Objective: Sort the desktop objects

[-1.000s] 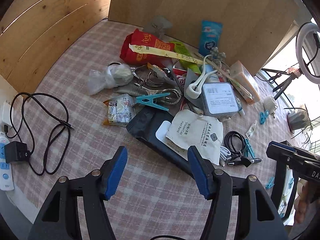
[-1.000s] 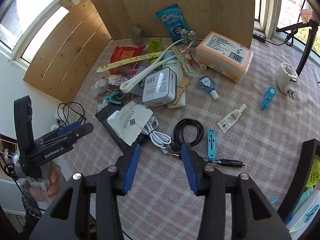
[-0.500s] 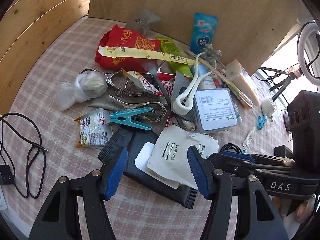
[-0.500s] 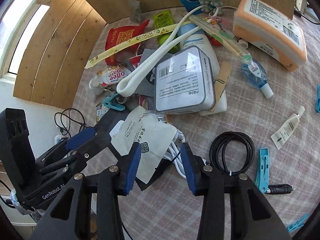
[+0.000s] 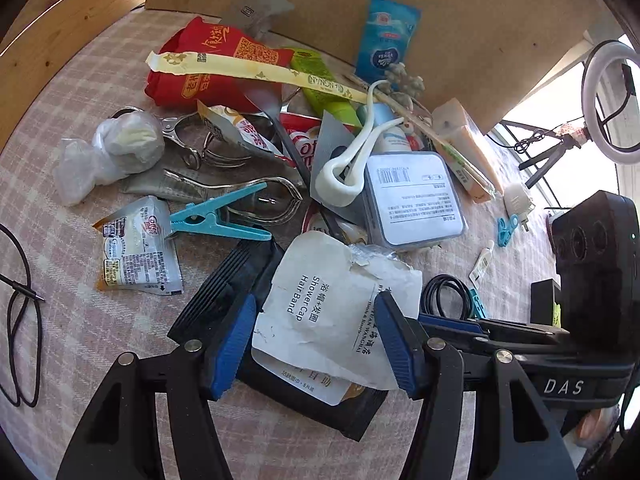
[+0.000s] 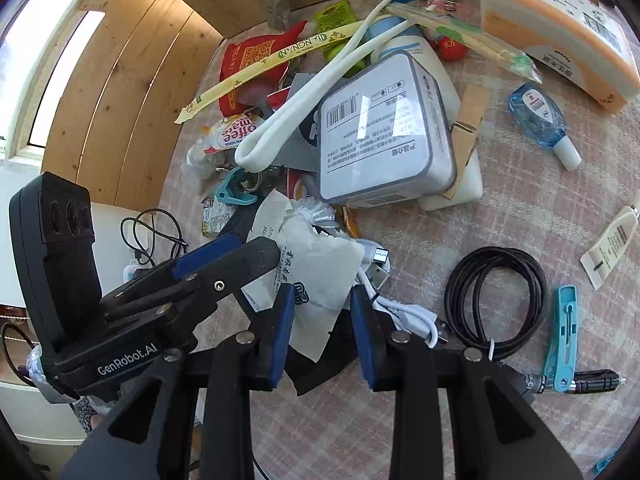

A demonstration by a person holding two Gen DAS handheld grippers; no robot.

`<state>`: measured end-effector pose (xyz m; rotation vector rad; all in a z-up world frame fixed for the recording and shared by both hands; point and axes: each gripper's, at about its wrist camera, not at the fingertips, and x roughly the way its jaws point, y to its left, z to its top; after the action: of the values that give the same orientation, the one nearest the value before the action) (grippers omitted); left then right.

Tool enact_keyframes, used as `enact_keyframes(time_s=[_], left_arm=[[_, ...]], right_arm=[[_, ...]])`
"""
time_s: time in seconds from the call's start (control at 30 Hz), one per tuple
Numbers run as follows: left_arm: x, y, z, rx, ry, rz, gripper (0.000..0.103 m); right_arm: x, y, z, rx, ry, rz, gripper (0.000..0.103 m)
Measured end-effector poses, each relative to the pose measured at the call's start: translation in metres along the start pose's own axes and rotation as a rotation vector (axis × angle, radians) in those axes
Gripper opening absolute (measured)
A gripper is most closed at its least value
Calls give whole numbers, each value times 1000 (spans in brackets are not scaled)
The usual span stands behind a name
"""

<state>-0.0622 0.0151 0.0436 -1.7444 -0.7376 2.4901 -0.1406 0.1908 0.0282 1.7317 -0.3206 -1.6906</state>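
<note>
A pile of small objects lies on a pink checked tablecloth (image 5: 100, 320). A white shower cap packet (image 5: 332, 312) lies on a black pouch (image 5: 224, 292). My left gripper (image 5: 316, 344) is open, its blue pads either side of the packet, close above it. My right gripper (image 6: 324, 332) is open over the same packet (image 6: 320, 276), beside a white cable (image 6: 412, 316). Each gripper shows in the other's view, the right one in the left wrist view (image 5: 500, 332) and the left one in the right wrist view (image 6: 224, 260).
A grey box (image 5: 412, 200) with a white hook (image 5: 348, 168), a blue clothespin (image 5: 216, 220), metal clips (image 5: 224, 184), sachets (image 5: 136, 248), a red bag (image 5: 216, 64). A black cable coil (image 6: 496, 296), a blue clip (image 6: 564, 332), a pen (image 6: 592, 382), an orange box (image 6: 560, 20). Wooden boards (image 5: 440, 12) stand behind.
Both grippers have moved forward and down toward the white shower cap packet, converging on it. The right gripper's jaws have narrowed a little.
</note>
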Motion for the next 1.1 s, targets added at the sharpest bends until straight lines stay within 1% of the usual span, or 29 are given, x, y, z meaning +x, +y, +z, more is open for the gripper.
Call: enact_keyframes(time_s=[0.07, 0.13, 0.23, 0.33, 0.4, 0.43, 0.5, 0.57, 0.63, 0.67, 0.7, 0.73, 0.77, 0.83, 0.87, 0.93, 0.97, 1.0, 1.03, 1.1], left_arm=[[1, -5, -4, 34, 1, -3, 58], [3, -10, -6, 55, 1, -5, 58], [4, -12, -5, 60, -9, 6, 58], [3, -10, -6, 52, -15, 3, 55], [0, -10, -8, 51, -14, -10, 47], [-2, -10, -9, 57, -15, -15, 45], [-5, -12, -12, 67, -19, -25, 40], [-5, -15, -14, 75, -9, -44, 38], [-3, -20, -17, 78, 5, -58, 38], [-1, -23, -18, 93, 5, -52, 38], [1, -28, -20, 122, 3, -26, 42], [4, -32, -21, 145, -1, 17, 46], [6, -35, -23, 159, -10, 35, 47], [7, -40, -25, 191, -28, 58, 47], [8, -42, -26, 202, -29, 53, 46], [7, -44, -27, 195, -23, -9, 46], [5, -47, -28, 192, -18, -57, 40], [3, -51, -29, 195, -18, -81, 35], [-1, -57, -30, 214, -29, -63, 35], [-2, -71, -32, 268, -44, -27, 35]], right_arm=[[-2, -11, 0, 63, -5, 56, 30], [-6, -18, 0, 94, -13, 77, 30], [-7, -11, 1, 73, -26, 48, 30], [-9, -2, 4, 53, -36, 4, 30], [-6, 4, 5, 30, -33, -17, 30], [-5, 6, 5, 19, -32, -23, 30], [-7, 6, 4, 14, -35, -8, 30], [-10, 6, 1, 17, -38, 18, 30], [-14, 6, -2, 13, -46, 15, 29], [-15, 6, -3, 10, -47, 6, 30], [-15, 4, -3, 12, -50, -15, 30], [-14, 2, -4, 13, -50, -39, 30], [-13, 0, -4, 19, -52, -63, 30], [-12, -7, -6, 37, -59, -55, 30], [-12, -10, -6, 48, -62, -44, 30], [-13, -15, -8, 58, -61, -24, 29], [-14, -15, -9, 58, -61, -19, 30], [-14, -15, -10, 58, -59, -1, 28], [-16, -15, -12, 60, -59, 12, 28], [-21, -14, -15, 47, -76, 6, 28]])
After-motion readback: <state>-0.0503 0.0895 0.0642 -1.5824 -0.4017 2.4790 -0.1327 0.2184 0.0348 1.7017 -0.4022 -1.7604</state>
